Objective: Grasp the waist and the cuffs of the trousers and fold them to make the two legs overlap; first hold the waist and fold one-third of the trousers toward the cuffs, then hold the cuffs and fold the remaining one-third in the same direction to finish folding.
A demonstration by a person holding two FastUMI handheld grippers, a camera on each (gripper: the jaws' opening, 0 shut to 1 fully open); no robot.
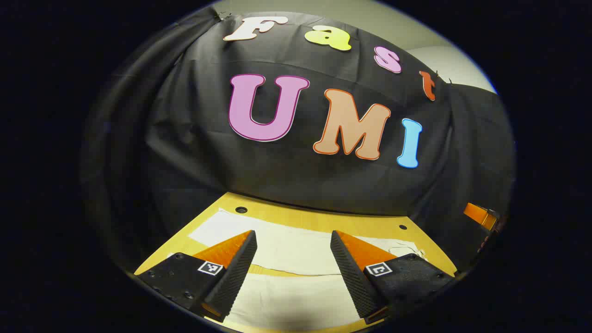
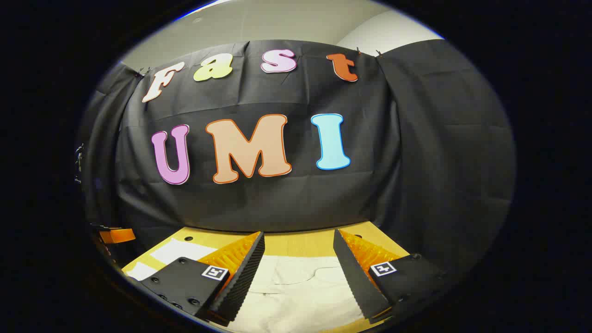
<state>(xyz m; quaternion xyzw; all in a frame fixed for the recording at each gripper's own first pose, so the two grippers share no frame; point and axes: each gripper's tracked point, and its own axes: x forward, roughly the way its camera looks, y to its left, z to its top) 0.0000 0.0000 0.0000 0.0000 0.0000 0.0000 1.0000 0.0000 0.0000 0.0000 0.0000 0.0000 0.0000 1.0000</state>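
Left gripper view: the left gripper hangs above a wooden table with its two wedge-shaped fingers spread wide and nothing between them. From left to right, the near finger shows a ribbed, finely toothed inner face and a smooth housing with a small square marker; then comes the gap; then the second finger, of the same shape. In the gap and beyond it lie the trousers, a pale cream cloth spread flat on the table. Two long panels run across the view, with a narrow strip of tabletop showing between them. Their surface is smooth, with soft creases toward the right end. The tabletop is light, matt wood with small round holes near its far edge. A black, lightly wrinkled cloth wall stands behind.

Right gripper view: the right gripper also stands released, its ribbed fingers well apart above the trousers. Here the cloth shows curved seams and gentle folds, lying flat on the table.
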